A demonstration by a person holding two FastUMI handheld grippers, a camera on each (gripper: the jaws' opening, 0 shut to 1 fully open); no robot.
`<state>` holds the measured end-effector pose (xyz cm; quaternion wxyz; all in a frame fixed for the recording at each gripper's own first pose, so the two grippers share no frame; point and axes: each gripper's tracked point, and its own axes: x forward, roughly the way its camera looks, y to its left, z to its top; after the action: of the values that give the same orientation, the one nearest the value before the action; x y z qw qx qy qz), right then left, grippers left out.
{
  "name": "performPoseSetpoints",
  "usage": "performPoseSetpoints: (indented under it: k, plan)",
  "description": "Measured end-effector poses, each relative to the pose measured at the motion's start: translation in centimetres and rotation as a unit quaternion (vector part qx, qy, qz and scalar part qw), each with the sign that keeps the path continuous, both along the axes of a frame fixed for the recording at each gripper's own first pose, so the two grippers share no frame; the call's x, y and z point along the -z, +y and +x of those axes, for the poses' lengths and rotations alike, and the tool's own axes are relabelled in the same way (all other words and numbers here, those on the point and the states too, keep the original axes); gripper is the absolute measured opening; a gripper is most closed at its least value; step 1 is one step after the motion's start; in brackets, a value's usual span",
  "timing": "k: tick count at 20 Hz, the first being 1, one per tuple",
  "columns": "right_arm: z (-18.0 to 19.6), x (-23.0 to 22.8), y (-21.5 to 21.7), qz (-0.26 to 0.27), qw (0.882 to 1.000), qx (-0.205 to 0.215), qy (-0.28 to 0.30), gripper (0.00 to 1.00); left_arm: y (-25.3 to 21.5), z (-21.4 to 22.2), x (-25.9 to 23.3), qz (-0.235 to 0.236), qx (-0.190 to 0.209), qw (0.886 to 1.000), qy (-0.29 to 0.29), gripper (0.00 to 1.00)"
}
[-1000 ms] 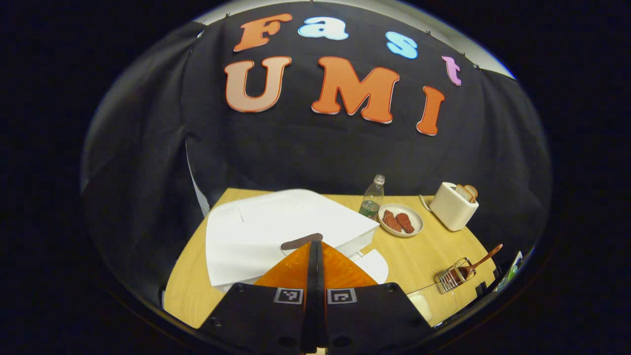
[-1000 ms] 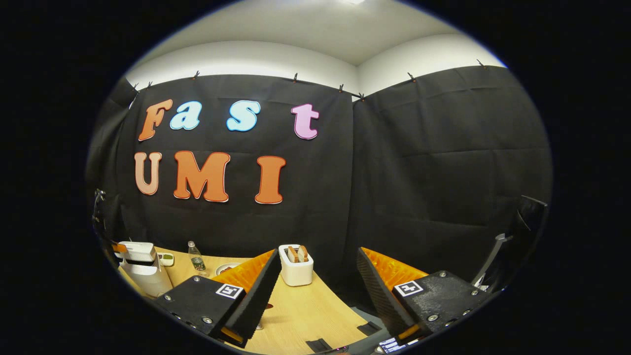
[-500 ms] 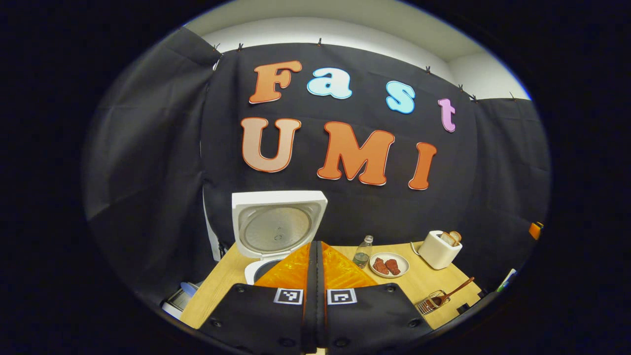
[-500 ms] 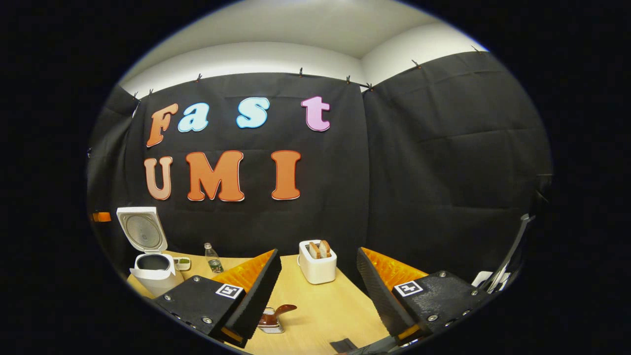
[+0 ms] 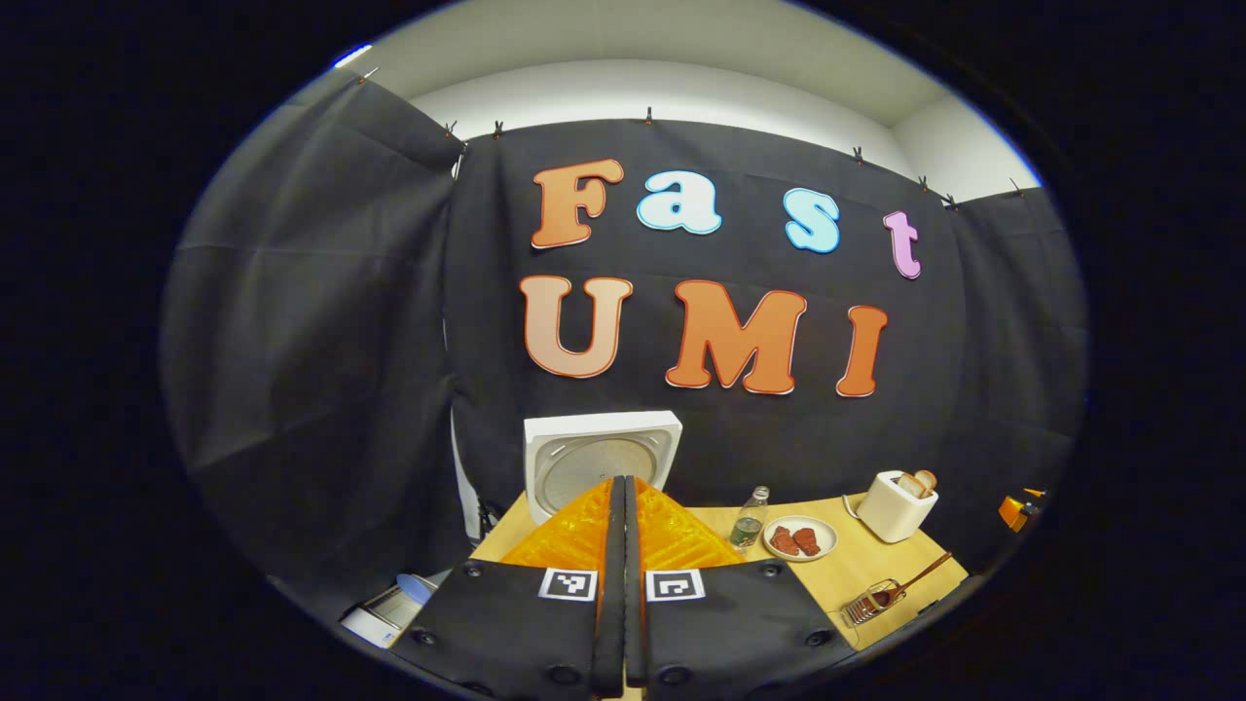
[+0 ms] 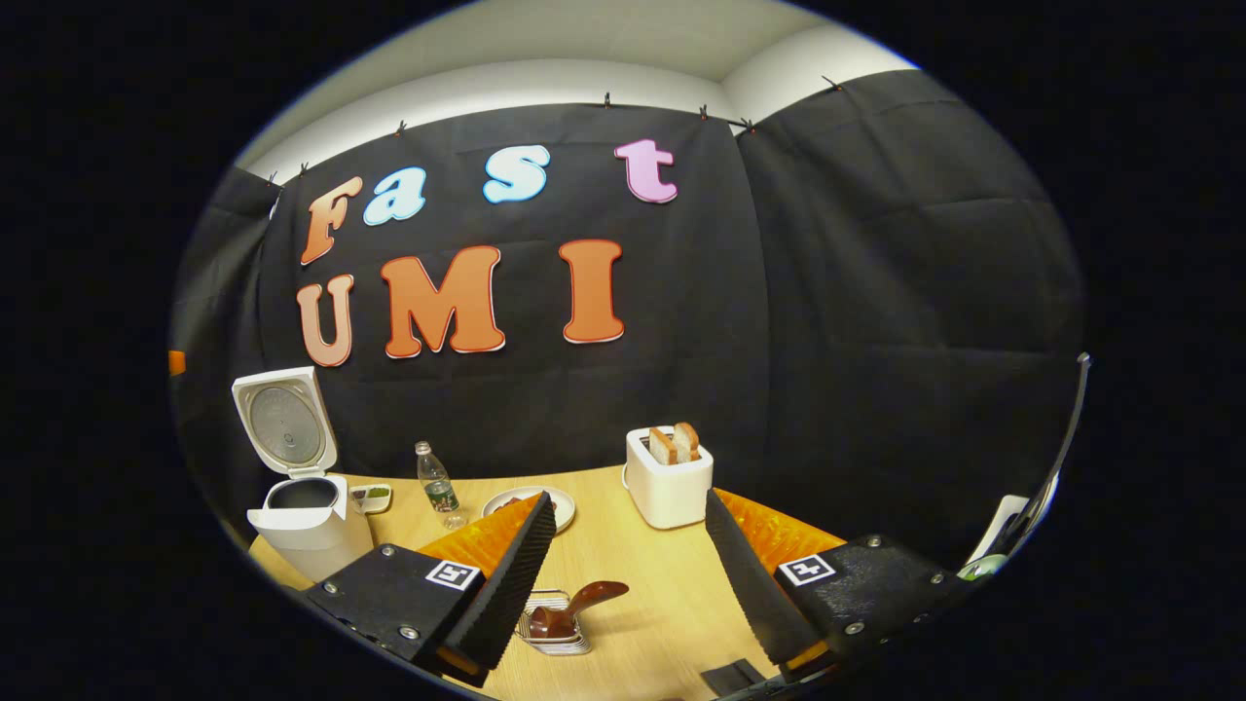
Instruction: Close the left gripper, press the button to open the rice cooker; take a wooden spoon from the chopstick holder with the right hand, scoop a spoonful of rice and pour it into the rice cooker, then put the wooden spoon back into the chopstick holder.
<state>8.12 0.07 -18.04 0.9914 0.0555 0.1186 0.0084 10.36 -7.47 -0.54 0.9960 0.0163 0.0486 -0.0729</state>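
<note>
On the wooden table [image 6: 623, 604] the rice cooker [image 6: 307, 521] is opened, left gripper [image 5: 624, 487] pinched together on nothing, right gripper [image 6: 628, 531] spread wide, wooden spoon [image 6: 574, 608] not yet taken from the chopstick holder [image 6: 557, 633].

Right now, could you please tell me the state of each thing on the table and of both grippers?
Rice cooker: lid up, open.
Wooden spoon: in the chopstick holder.
Toaster: bread slices sticking up.
Bottle: upright, capped.
Left hand-held gripper: shut, empty.
Right hand-held gripper: open, empty.
</note>
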Motion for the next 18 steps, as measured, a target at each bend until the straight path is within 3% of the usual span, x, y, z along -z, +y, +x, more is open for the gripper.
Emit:
performPoseSetpoints:
  k: [9,11,14,17,18]
  plan:
    - [2.1,9.3,2.4,0.054,0.995,-0.019,0.087,0.94,2.8,-2.0,-1.8,0.006,-0.03,0.999,-0.018,0.05]
    - [2.1,10.3,3.0,0.064,0.993,-0.024,0.098,0.94,3.2,-2.4,-1.8,0.012,-0.036,0.999,-0.021,0.33]
    - [2.5,11.9,3.3,0.071,0.99,-0.026,0.118,0.95,2.8,-2.7,-2.2,-0.001,-0.028,0.999,-0.024,0.3]
    - [2.5,13.3,3.8,0.09,0.986,-0.03,0.138,0.95,3.3,-3.0,-1.6,0.007,-0.024,0.999,-0.02,1.0]
    - [2.6,13.6,4.0,0.097,0.985,-0.031,0.142,0.95,3.5,-3.0,-1.6,0.011,-0.029,0.999,-0.02,0.98]
